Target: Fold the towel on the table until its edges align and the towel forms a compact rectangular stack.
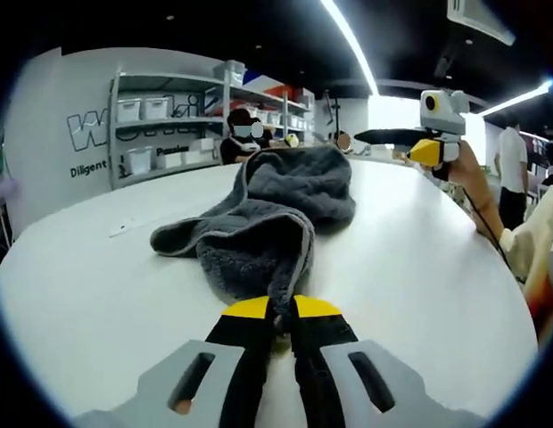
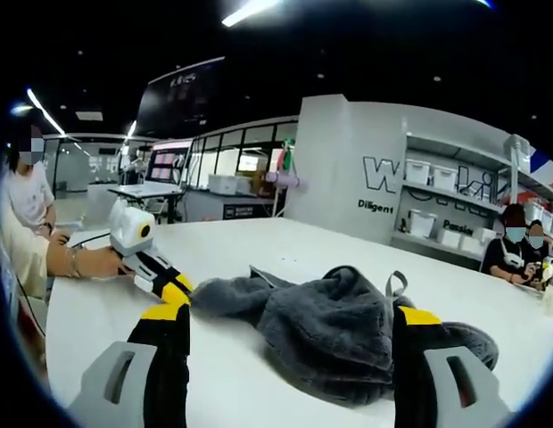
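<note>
Pinching the towel by its near edge, left gripper clenched, right gripper spread wide over the crumpled heap on the table; no aligned fold made.

The towel lies bunched on the surface, its near end clamped in the left gripper; shelves stand behind, beyond the surface's far edge.

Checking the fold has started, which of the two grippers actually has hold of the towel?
The left gripper: its jaws are shut on the near corner of the grey towel. The right gripper has its jaws wide apart, gripping nothing.
</note>
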Demonstrator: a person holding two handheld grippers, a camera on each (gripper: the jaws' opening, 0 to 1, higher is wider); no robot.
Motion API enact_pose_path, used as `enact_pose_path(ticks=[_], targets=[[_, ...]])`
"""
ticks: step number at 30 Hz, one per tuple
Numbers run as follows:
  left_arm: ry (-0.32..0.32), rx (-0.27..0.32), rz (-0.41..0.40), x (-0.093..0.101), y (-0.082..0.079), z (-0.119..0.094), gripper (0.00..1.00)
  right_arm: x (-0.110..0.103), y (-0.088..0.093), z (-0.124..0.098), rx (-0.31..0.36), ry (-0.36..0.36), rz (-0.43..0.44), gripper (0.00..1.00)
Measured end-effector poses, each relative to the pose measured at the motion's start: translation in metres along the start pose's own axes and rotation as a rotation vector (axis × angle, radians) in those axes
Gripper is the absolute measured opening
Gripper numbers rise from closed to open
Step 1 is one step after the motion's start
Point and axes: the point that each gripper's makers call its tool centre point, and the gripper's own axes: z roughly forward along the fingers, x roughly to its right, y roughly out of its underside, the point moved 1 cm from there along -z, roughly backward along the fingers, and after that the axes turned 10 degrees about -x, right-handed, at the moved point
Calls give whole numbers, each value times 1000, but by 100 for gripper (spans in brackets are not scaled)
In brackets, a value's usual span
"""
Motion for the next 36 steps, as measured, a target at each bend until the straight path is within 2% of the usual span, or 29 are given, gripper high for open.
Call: enact_pose_path(ticks=[6, 10, 14, 18, 36], targets=[[-12, 112, -18, -4, -24, -20, 7, 2, 3, 2, -13, 3, 4, 96], [-52, 174, -8, -11, -37, -37, 6, 4, 3, 2, -12, 5, 2, 96], [-85, 248, -41, -23, -50, -59, 6, 5, 6, 3, -21, 7, 8, 96], [-114, 289, -58, -34, -56, -75, 5, 5, 7, 3, -27, 6, 8, 96], [-213, 395, -104, -76, -71, -125, 5, 4, 12, 6, -47, 6, 4, 96]])
